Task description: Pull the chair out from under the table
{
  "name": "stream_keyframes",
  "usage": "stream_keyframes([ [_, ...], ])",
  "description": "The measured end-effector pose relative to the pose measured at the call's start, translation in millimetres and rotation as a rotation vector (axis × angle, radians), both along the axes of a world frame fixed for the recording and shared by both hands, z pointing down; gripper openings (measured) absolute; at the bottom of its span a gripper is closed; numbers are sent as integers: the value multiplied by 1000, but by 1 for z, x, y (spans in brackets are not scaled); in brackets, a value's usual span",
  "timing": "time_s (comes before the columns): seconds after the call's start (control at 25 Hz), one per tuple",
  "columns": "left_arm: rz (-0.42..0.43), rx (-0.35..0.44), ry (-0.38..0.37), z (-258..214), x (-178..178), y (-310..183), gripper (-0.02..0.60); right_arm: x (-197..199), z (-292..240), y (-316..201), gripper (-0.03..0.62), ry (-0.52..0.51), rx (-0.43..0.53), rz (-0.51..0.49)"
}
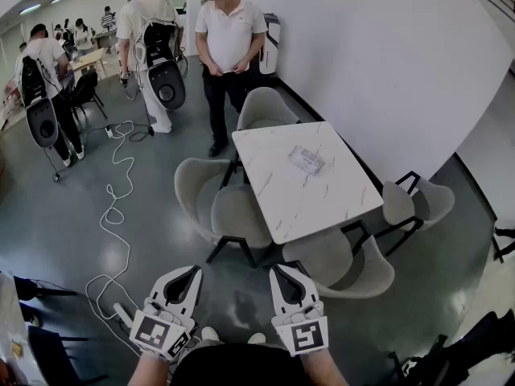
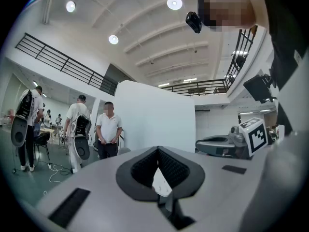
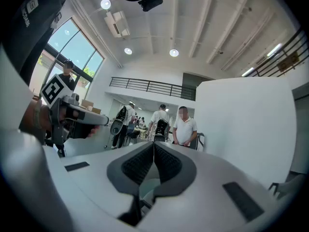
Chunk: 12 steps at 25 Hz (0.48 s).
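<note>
A: Chair position?

B: The nearest grey chair (image 1: 348, 265) is pushed in at the near edge of the white table (image 1: 322, 203), at about 5 o'clock of the tabletop. Its curved back faces us. Neither gripper touches it.

A: Other seats?

B: Two more chairs (image 1: 233, 211) sit close together at the table's 8 o'clock, one (image 1: 265, 107) at 11 o'clock and one (image 1: 418, 203) at 3 o'clock. All are drawn up to the table.

A: Grippers?

B: Both are at 6 o'clock in the head view, held level and well short of the chair. The left gripper (image 1: 188, 273) has its fingers pressed together with nothing between them. The right gripper (image 1: 286, 272) is the same, with its pads meeting along one seam and nothing held.

A: On the table?

B: One small flat packet (image 1: 306, 160), just past the centre.

A: Surroundings?

B: A person in a white shirt (image 1: 229, 34) stands at 12 o'clock beyond the far chair. Two people wearing backpack rigs (image 1: 154, 43) stand at 10 to 11 o'clock. A white cable (image 1: 113, 207) snakes over the grey floor (image 1: 161, 240) at 9 o'clock. A white wall (image 1: 378, 55) runs along the table's 2 o'clock side.
</note>
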<state>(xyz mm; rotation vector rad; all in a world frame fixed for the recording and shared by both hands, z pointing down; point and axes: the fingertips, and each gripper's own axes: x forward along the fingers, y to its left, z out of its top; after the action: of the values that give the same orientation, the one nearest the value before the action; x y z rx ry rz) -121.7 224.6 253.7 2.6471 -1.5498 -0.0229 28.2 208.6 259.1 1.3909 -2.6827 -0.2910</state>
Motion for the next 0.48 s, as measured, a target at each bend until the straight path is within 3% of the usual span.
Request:
stream_keyframes([
  [0.48, 39, -12, -15, 1, 27, -3, 5, 26, 9, 4, 14, 17, -27, 32],
])
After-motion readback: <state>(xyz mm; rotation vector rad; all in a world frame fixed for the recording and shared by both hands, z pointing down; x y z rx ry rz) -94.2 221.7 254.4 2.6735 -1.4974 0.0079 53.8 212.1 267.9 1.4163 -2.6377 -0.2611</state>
